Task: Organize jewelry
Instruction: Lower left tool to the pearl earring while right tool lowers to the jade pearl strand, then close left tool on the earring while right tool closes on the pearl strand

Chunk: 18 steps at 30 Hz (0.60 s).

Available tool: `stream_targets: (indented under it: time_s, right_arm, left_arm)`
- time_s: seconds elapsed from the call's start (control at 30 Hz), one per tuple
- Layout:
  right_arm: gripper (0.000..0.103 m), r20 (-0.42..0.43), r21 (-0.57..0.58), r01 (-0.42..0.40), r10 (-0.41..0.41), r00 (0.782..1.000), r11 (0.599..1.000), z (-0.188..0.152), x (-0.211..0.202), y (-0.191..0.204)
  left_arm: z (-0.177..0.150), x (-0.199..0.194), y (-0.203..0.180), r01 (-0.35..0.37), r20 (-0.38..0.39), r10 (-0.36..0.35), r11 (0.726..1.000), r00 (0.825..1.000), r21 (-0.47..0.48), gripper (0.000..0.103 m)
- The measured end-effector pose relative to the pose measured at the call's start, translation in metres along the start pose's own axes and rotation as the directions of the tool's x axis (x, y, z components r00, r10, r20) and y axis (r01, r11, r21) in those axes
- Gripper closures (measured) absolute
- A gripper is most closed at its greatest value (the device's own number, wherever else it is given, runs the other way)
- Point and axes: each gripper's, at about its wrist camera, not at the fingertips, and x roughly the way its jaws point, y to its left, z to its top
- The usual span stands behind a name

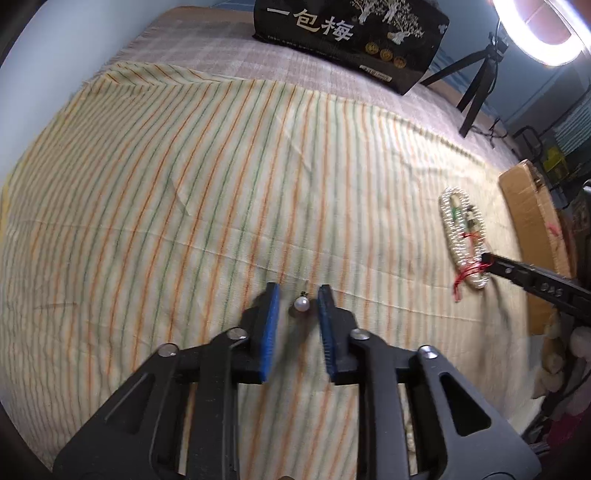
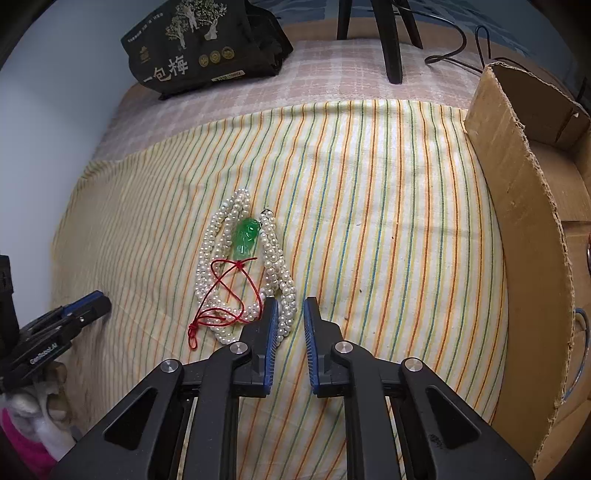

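A single pearl earring (image 1: 301,304) lies on the striped cloth (image 1: 166,192). My left gripper (image 1: 299,292) points down over it, one blue pad on each side of the pearl with a small gap to each, so it is open. A white pearl necklace (image 2: 275,258) lies coiled with a green pendant (image 2: 245,236) and a red cord (image 2: 221,280). My right gripper (image 2: 290,305) stands narrowly open over the necklace's near end. The beads lie between the pads, against the left one and apart from the right one. In the left wrist view the right gripper (image 1: 487,260) touches the necklace (image 1: 452,221).
A black printed bag (image 2: 199,48) lies at the far edge of the bed. A cardboard box (image 2: 517,192) stands along the right side. A black tripod (image 2: 391,44) and a ring light (image 1: 543,33) are behind. Soft toys (image 2: 33,413) sit at the near left.
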Motion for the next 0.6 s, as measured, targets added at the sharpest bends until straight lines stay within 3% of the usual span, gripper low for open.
stream_targets:
  time_s: [0.1,0.23,0.6]
  right_arm:
    - [0.091,0.003,-0.013,0.013,-0.013,1.0,1.0,0.0,0.002,0.002]
    - [0.096,0.016,-0.046,0.039,-0.039,0.999,0.998,-0.001,0.003,0.005]
    - [0.096,0.096,-0.01,-0.028,0.029,0.995,1.0,-0.008,-0.032,-0.007]
  left_arm:
    - [-0.001,0.003,0.0,-0.024,0.008,0.024,1.0,1.0,0.011,0.097]
    - [-0.001,0.002,-0.001,-0.036,0.021,0.036,0.999,0.999,0.016,0.097]
    - [-0.002,-0.024,0.003,0.002,0.09,0.0,1.0,0.996,-0.022,0.097]
